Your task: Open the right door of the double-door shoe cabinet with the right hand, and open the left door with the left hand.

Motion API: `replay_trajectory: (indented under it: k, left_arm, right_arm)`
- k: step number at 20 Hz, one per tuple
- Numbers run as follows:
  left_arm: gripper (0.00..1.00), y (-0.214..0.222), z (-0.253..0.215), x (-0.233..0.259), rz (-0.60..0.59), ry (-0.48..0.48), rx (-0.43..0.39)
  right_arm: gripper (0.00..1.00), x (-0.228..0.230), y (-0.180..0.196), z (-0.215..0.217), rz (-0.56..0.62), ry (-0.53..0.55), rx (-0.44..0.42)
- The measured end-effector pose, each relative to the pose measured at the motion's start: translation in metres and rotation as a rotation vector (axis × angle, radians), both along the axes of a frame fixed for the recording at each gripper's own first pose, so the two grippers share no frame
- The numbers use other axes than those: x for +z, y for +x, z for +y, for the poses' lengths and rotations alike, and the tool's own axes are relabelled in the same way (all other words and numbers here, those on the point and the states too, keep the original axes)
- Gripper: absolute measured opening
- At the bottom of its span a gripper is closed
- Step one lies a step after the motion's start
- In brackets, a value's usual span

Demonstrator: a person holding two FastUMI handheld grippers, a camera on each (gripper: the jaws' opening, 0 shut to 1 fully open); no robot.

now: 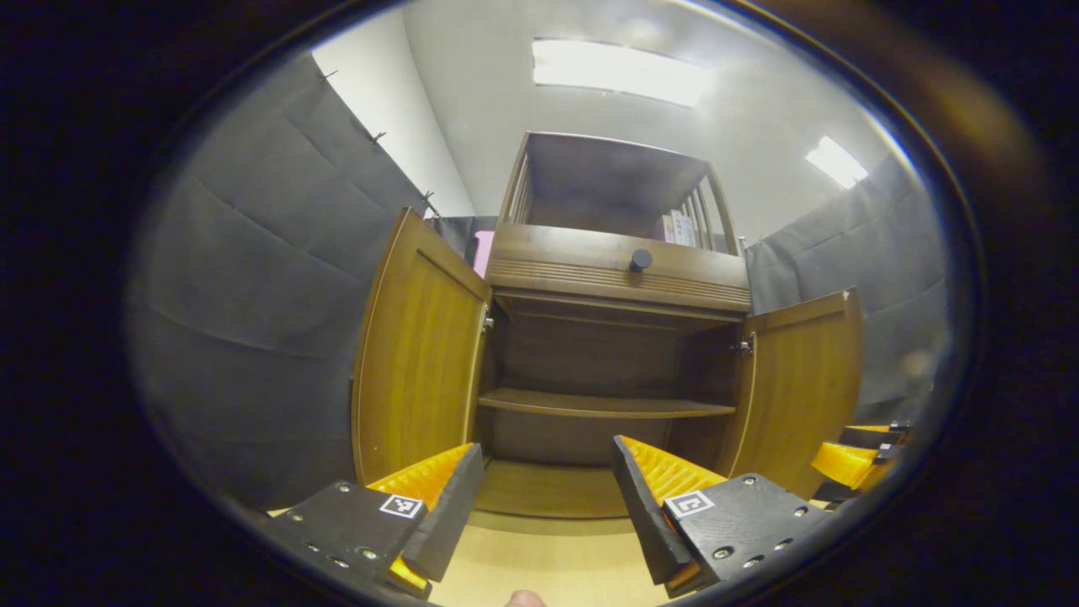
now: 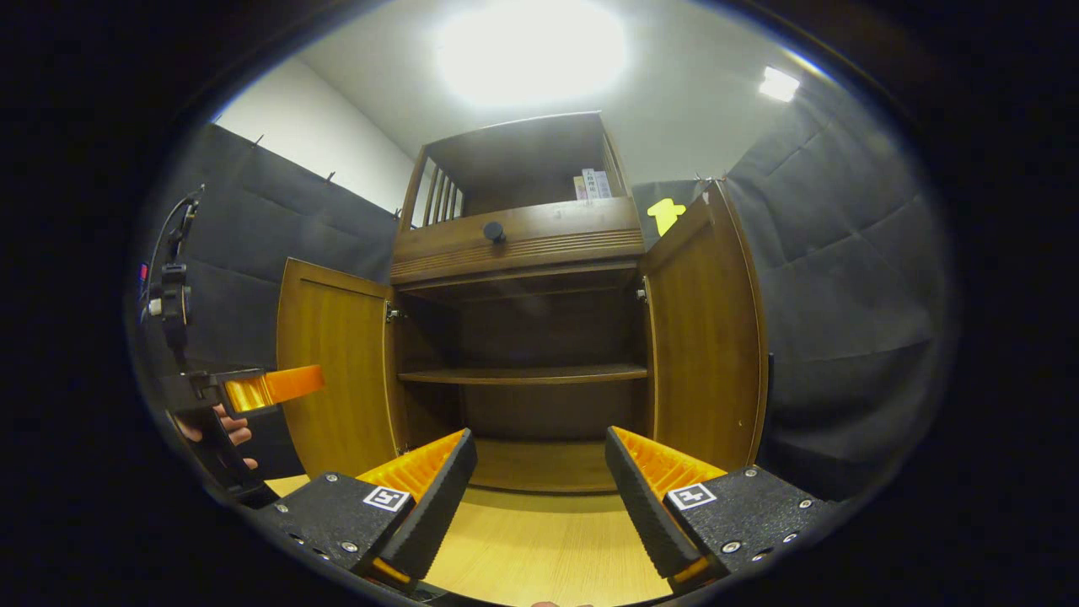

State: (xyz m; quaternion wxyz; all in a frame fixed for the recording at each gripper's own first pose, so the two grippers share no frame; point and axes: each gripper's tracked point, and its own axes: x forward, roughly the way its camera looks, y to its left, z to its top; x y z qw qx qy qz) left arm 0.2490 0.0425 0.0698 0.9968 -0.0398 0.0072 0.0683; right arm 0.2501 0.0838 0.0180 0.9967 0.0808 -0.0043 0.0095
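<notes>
- While both grippers hang in front of the cabinet, their jaws stand wide apart and hold nothing.
- Left gripper, in the left gripper view: its two fingers rise from the bottom edge with a broad gap between them, touching no part of the cabinet. Light wooden floor shows through the gap.
- Right gripper, in the right gripper view: its fingers are spread just as wide, also clear of the cabinet, above the same pale floor.
- Farther off in the right gripper view, at the left edge, the left gripper appears again, held by a hand, just in front of the left door.
- At the right edge of the left gripper view, part of the right gripper shows beside the right door.
- Left door: swung open, its panel angled outward to the left of the opening.
- Right door: also swung open, standing to the right of the opening.
- Between the doors the dark inside of the cabinet is open to view, with one shelf across its middle and a bottom board below.
- Above the opening sits a drawer front with a round dark knob.
- Higher still is an open top compartment with slatted sides; a few books stand at its right.
- Dark cloth walls flank the cabinet, and ceiling lights glow overhead.
</notes>
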Motion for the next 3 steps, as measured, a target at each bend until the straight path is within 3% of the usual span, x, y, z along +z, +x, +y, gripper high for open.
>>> replay_trajectory:
  k: [3]
  left_arm:
    - [0.88,-0.0007,-0.0019,-0.0025,0.013,0.006,-0.011]
  right_arm:
    - [0.95,-0.0014,-0.0001,0.0046,0.007,-0.012,0.011]
